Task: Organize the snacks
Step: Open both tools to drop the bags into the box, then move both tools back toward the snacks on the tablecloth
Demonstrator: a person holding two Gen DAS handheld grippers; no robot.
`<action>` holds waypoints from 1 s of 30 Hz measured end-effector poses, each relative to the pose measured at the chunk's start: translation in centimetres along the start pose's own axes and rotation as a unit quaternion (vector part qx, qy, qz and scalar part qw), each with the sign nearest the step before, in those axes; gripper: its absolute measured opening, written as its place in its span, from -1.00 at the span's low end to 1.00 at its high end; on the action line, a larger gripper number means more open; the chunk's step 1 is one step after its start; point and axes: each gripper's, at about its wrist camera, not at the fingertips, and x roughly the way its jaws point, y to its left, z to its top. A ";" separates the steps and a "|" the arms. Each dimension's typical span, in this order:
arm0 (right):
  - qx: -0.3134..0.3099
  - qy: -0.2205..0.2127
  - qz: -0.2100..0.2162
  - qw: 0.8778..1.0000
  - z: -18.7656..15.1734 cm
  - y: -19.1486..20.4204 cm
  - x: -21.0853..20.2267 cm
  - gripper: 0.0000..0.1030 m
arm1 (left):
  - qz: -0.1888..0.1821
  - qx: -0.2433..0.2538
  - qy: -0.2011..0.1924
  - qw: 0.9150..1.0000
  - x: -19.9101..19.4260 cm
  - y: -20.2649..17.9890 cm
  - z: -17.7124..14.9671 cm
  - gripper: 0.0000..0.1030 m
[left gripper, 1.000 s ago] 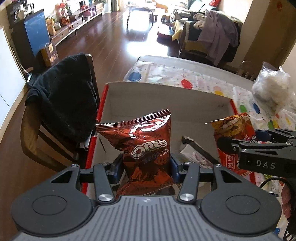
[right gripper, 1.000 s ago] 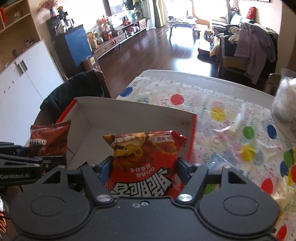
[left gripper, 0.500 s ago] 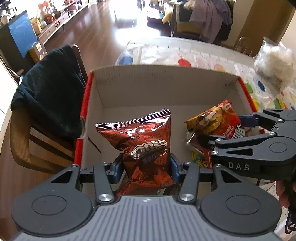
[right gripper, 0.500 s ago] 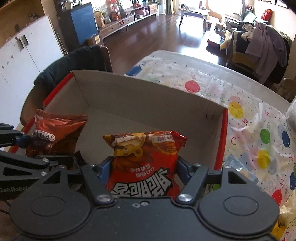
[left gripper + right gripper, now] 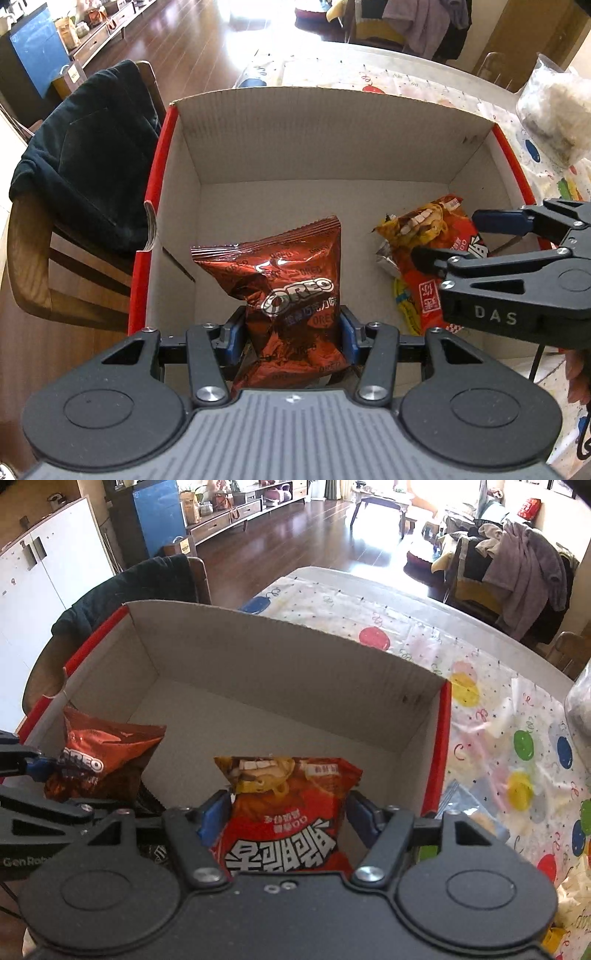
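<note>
Both claws hang over the cardboard box [image 5: 332,140]: left gripper [image 5: 291,332] pinching the Oreo bag [image 5: 291,280], right gripper [image 5: 286,812] clamping the red snack bag [image 5: 288,812]. 2 light, crinkly, slippery pouches, probably best gripped mid-body.

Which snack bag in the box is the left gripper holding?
The dark brown foil Oreo bag, clamped in the left gripper. The red-and-yellow snack bag sits in the right gripper.
</note>
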 end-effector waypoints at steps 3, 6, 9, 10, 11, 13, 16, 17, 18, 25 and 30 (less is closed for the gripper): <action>0.000 -0.002 0.001 1.000 -0.1 -0.2 -0.3 0.35 | 0.000 -0.004 -0.001 1.000 -0.1 0.0 -0.3 -0.04; 0.004 -0.009 0.004 1.000 -0.2 -0.4 -0.9 0.38 | 0.003 -0.003 -0.006 1.000 -0.6 -0.1 -0.2 -0.02; 0.006 -0.019 0.006 1.000 -0.3 -0.6 -1.6 0.42 | 0.000 -0.004 -0.017 1.000 -1.3 -0.1 -0.3 0.00; 0.007 -0.023 0.008 1.000 -0.3 -0.7 -2.0 0.44 | 0.001 -0.003 -0.021 1.000 -1.6 -0.1 -0.4 0.01; 0.007 -0.026 0.008 1.000 -0.3 -0.8 -2.2 0.45 | 0.002 -0.003 -0.026 1.000 -1.8 -0.3 -0.4 0.02; 0.009 -0.034 0.008 0.999 -0.4 -1.0 -2.8 0.47 | 0.000 -0.007 -0.035 0.999 -2.4 -0.3 -0.6 0.11; 0.012 -0.043 0.012 0.999 -0.6 -1.2 -3.8 0.47 | -0.006 -0.010 -0.048 0.999 -3.4 -0.4 -0.6 0.12; 0.013 -0.046 0.014 0.999 -0.7 -1.3 -4.1 0.48 | -0.006 -0.010 -0.053 0.999 -3.7 -0.5 -0.8 0.12; 0.013 -0.050 0.016 0.999 -0.7 -1.3 -4.5 0.49 | -0.006 -0.010 -0.057 0.998 -4.0 -0.6 -0.7 0.12; 0.017 -0.083 0.025 0.996 -1.6 -2.4 -7.8 0.58 | -0.013 -0.008 -0.085 0.996 -6.1 -1.4 -1.3 0.16; 0.020 -0.106 0.033 0.994 -2.6 -3.3 -10.0 0.64 | -0.019 -0.012 -0.111 0.994 -7.9 -2.2 -1.6 0.28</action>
